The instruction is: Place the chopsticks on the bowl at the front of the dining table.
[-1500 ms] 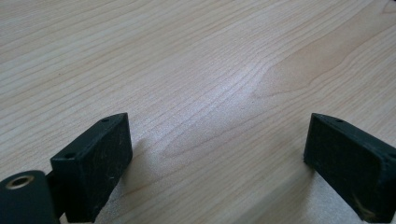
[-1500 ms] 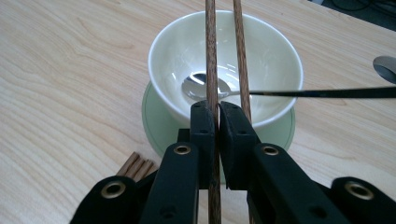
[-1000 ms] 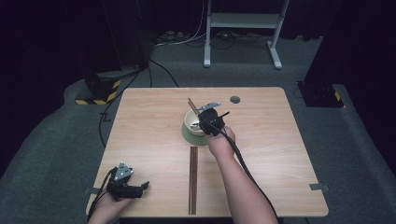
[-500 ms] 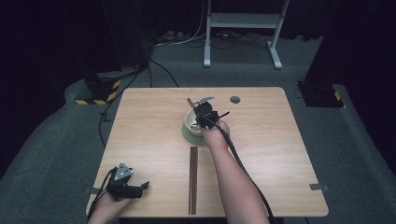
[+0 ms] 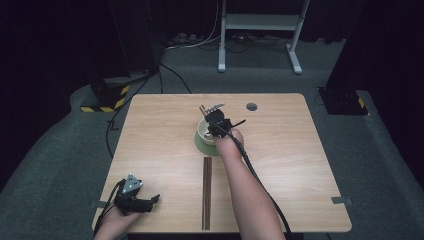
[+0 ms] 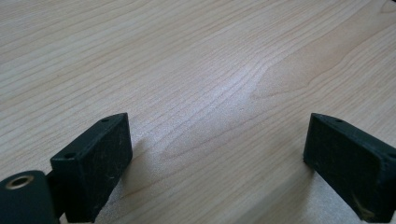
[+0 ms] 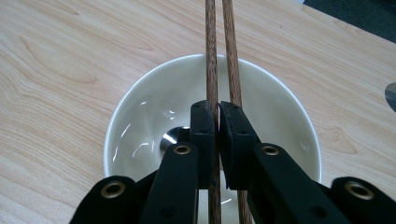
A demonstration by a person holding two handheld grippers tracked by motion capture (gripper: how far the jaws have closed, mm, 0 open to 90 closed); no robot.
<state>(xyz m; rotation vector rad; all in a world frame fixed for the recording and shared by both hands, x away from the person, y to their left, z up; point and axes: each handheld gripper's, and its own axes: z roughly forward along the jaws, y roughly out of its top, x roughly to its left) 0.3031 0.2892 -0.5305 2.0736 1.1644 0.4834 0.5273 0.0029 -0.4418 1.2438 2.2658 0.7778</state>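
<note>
Pinching a chopstick pair [image 7: 219, 56] in the right gripper [image 7: 218, 122], above the bowl [image 7: 140, 107] mid-tabletop, likely for lowering inside. Left gripper [image 6: 217, 154] spread wide, idle near the front-left corner.

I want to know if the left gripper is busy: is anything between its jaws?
No: in the left gripper view the left gripper stands open over bare table.
</note>
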